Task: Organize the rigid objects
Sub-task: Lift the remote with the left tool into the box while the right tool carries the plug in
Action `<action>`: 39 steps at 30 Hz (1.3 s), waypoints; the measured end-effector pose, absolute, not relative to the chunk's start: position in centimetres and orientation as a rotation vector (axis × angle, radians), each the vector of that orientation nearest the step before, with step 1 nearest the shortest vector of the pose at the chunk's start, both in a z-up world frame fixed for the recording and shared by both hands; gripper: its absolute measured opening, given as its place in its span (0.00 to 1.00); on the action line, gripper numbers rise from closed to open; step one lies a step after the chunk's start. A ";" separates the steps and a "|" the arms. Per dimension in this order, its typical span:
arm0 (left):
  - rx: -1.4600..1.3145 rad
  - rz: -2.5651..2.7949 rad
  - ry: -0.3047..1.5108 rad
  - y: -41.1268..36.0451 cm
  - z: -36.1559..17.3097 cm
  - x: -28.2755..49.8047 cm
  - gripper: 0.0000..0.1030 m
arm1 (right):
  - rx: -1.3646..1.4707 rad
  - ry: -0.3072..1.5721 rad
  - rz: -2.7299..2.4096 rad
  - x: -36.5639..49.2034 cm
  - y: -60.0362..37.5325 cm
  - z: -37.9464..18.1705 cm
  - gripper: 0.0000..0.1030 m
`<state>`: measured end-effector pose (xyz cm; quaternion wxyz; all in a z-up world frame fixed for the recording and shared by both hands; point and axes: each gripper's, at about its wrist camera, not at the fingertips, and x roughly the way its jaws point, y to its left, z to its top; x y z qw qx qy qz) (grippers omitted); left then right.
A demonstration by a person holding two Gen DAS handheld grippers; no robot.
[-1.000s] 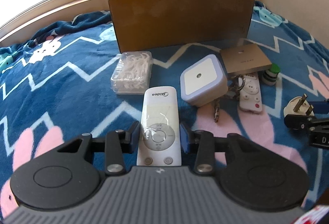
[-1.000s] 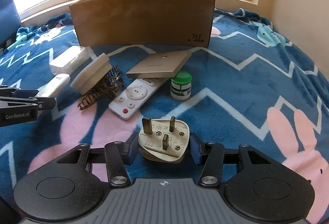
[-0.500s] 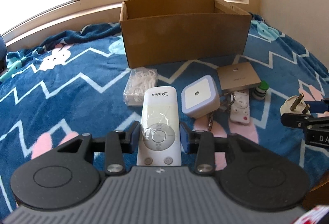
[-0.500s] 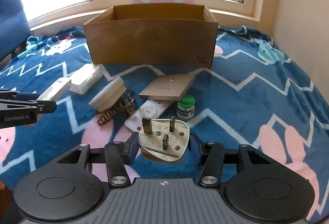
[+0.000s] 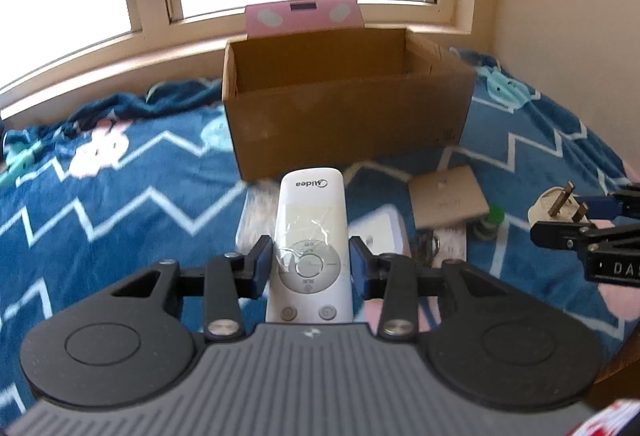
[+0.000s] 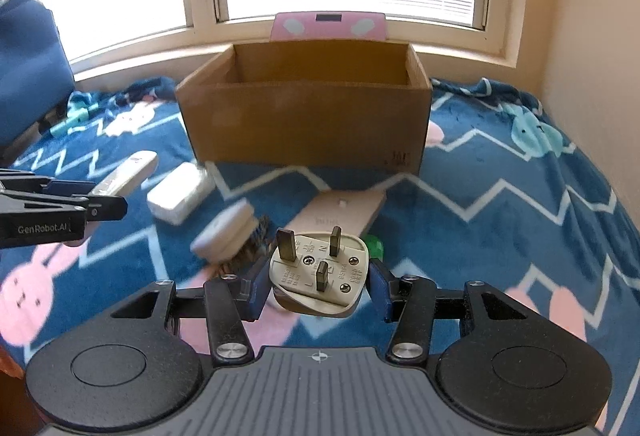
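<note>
The left tongs are clamped on a smooth white remote; the right tongs grip a cream three-pin plug. Both are held above the fleecy blue bed, facing an open cardboard box at its window edge. A tan square plate lies between.

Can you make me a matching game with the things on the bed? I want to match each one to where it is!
Things:
1. white remote
2. three-pin plug
3. cardboard box
4. pink scale

Places:
A. standing open on the blanket, in front of the window
B. held between the left gripper pads
C. behind the box, by the window sill
D. held between the right gripper pads

Pairs: 1-B, 2-D, 3-A, 4-C
</note>
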<state>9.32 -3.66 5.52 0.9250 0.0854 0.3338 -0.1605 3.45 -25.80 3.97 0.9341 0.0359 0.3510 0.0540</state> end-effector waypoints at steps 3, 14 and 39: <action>0.174 -0.338 0.663 -4.1 7.2 11.3 0.34 | 0.070 0.694 0.126 5.7 -26.5 5.8 0.46; 0.186 -0.350 0.620 -6.9 12.7 23.1 0.34 | 0.043 0.625 0.162 19.1 -28.6 13.1 0.46; 0.190 -0.322 0.795 -9.3 5.3 35.3 0.34 | 0.123 0.820 0.111 31.2 -31.2 4.5 0.46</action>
